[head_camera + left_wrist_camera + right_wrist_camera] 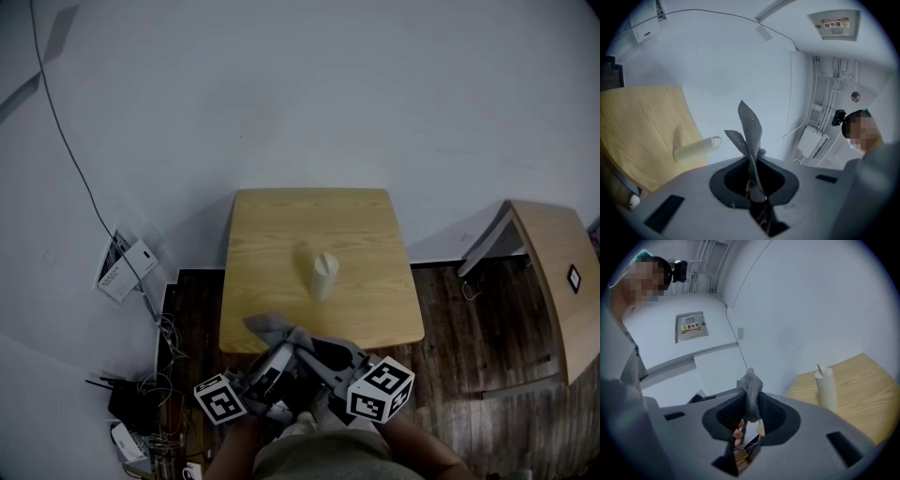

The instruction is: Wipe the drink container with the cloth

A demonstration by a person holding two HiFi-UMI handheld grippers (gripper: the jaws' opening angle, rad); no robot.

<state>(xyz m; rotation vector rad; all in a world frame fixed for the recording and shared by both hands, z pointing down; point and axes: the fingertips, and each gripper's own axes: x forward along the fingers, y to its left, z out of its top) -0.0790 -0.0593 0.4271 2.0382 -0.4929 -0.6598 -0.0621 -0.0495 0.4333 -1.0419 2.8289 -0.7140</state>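
Note:
The drink container [322, 275], a tall white cup with a spout at its top, stands upright in the middle of the small wooden table [272, 234]. Both grippers are low over the table's near edge, side by side, with a grey mesh cloth [272, 330] between them. My left gripper [270, 364] is shut on the cloth [750, 136], whose loose ends stick out past the jaws. My right gripper [324, 356] is shut on a bunched part of the cloth [751, 397]. The container [826, 389] stands ahead and right of it, and shows [696, 149] left of the left jaws.
A light wooden cabinet [555, 272] stands on the dark floor to the right of the table. Tangled cables and small devices [141, 412] lie on the floor at lower left, with a white box [122, 269] against the wall. The person's torso fills the bottom edge.

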